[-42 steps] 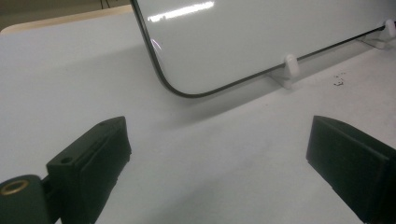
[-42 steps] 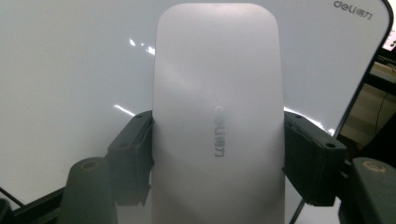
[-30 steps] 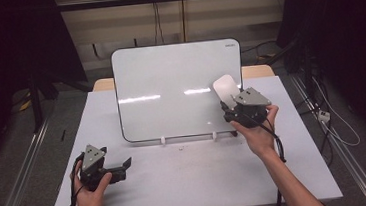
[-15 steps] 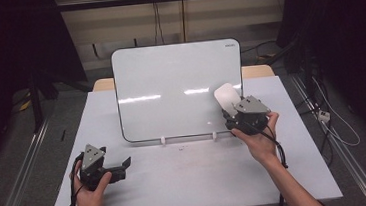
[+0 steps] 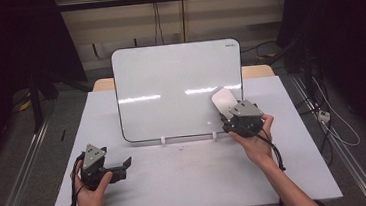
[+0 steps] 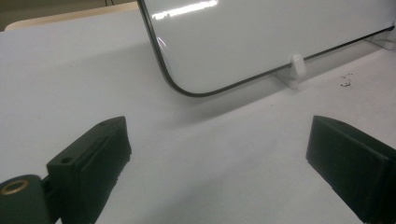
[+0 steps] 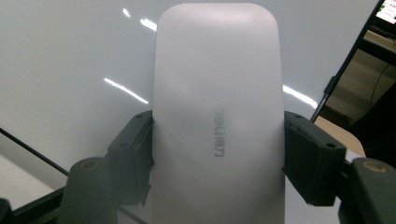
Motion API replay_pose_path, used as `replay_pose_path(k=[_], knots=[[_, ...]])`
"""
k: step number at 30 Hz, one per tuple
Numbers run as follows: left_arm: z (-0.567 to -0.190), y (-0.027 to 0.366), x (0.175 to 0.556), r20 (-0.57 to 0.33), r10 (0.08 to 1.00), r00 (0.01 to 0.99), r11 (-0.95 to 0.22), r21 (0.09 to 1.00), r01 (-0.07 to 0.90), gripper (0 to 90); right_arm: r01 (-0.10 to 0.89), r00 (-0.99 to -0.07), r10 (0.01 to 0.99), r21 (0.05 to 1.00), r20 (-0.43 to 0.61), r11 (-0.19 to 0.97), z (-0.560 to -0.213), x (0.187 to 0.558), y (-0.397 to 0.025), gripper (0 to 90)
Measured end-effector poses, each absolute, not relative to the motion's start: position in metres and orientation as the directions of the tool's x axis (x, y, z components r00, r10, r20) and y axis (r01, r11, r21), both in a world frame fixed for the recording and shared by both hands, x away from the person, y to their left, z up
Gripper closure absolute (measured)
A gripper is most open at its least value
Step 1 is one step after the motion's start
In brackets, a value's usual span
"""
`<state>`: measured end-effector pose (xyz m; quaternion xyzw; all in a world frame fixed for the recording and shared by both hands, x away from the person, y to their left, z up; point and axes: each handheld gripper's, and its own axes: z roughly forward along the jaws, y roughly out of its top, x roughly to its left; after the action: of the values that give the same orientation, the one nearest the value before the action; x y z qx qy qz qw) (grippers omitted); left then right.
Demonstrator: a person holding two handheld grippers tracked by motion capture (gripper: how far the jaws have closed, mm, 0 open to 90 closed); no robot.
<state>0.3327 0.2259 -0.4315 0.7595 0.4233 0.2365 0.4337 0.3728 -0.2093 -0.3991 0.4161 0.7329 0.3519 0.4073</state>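
In the high view, a white table [image 5: 188, 183] carries a whiteboard [image 5: 170, 89] that stands upright near the far edge on two small white feet [image 5: 162, 141]. The right gripper [image 5: 226, 110], held in the person's right hand [image 5: 257, 139], is at the board's lower right corner, toward the table's right edge. Its jaws are closed on a white eraser [image 5: 223, 101], whose flat face lies against or just in front of the board; which of the two cannot be told here. The left gripper [image 5: 123, 164] sits low near the table's front left corner, in the left hand [image 5: 91, 194], well apart from the board and pointing toward the table's middle.

In the left gripper view, the two black jaws stand wide apart with nothing between them. Bare table [image 6: 70, 84] lies beyond, then the whiteboard's [image 6: 261, 37] rounded lower corner with its dark rim, and one white foot [image 6: 296, 66] touching the bottom edge.

In the right gripper view, the jaws clamp both long sides of the eraser [image 7: 217, 93], a pale rounded block with faint grey lettering on its face. Behind it is the whiteboard [image 7: 70, 56], with bright streaks of reflected light on its surface.
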Motion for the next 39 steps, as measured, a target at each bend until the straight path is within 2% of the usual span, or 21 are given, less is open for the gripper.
replay_pose_path(k=[29, 39], knots=[[-0.432, 0.228, 0.332, -0.014, 0.843, 0.538, -0.264, 0.861, 0.436, 6.0, 0.361, -0.307, 0.894, 0.83, -0.326, 0.426, -0.409, 0.382, -0.203, 30.7], [-0.431, 0.23, 0.331, -0.016, 0.844, 0.536, -0.256, 0.866, 0.429, 5.9, 0.389, -0.336, 0.915, 0.852, -0.224, 0.352, -0.405, 0.383, -0.209, 14.5]])
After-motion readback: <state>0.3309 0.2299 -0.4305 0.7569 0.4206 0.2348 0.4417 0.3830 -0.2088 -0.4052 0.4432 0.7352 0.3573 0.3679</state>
